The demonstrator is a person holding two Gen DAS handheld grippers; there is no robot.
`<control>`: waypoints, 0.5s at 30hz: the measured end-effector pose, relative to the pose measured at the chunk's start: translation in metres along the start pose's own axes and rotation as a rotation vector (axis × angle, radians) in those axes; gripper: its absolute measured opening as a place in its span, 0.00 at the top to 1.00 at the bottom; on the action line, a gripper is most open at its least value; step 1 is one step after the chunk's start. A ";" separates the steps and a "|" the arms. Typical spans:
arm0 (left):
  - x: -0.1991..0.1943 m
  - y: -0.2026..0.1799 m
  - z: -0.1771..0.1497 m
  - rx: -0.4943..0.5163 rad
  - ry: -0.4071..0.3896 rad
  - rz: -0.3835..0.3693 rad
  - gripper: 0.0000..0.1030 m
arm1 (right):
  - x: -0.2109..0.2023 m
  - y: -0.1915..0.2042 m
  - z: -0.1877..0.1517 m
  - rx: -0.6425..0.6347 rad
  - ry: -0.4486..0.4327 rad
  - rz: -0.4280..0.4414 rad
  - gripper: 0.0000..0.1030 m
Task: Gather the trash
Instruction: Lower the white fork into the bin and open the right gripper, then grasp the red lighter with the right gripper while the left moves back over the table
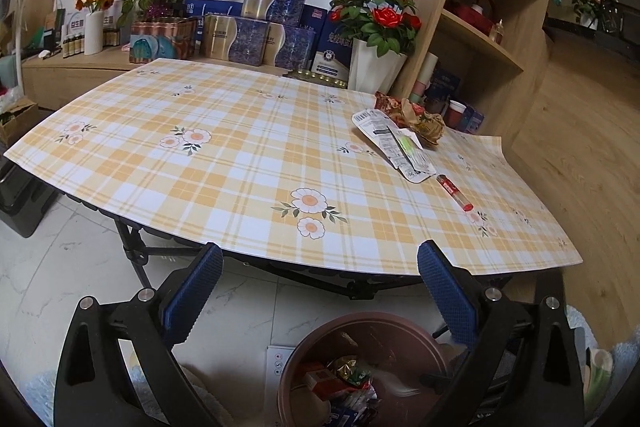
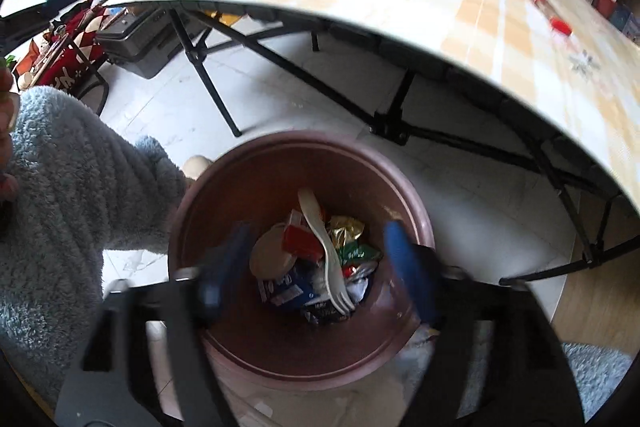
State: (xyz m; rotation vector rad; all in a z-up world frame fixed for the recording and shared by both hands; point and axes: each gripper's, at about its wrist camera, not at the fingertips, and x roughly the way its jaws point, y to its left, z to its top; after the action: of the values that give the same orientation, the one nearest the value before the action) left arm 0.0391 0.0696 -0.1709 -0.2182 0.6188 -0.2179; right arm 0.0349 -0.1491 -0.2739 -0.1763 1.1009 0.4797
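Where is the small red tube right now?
In the left wrist view the red tube lies on the checked table, right side, just past the white printed wrapper, nearer the table's front edge.

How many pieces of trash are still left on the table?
3, clustered near the table's far right corner: a crumpled floral wrapper by the shelf, a flat white printed package overlapping it, and a small red tube nearer the edge. Something smaller may hide beneath the wrapper.

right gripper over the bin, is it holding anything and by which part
Nothing is held. The right gripper is open above the trash bin, with the white plastic fork lying loose among the trash inside.
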 end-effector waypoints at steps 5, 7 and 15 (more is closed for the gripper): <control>0.002 -0.001 0.000 -0.001 0.004 -0.005 0.07 | -0.013 0.002 0.004 -0.015 -0.051 -0.069 0.06; 0.003 -0.002 0.000 0.001 0.004 -0.006 0.07 | -0.019 0.001 0.007 -0.012 -0.081 -0.102 0.06; 0.009 -0.007 -0.001 0.020 0.018 -0.023 0.07 | -0.056 -0.029 0.015 0.127 -0.229 -0.135 0.06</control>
State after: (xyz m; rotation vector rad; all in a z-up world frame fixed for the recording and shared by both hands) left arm 0.0447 0.0599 -0.1750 -0.2042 0.6322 -0.2481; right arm 0.0407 -0.1853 -0.2204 -0.0816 0.8856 0.2995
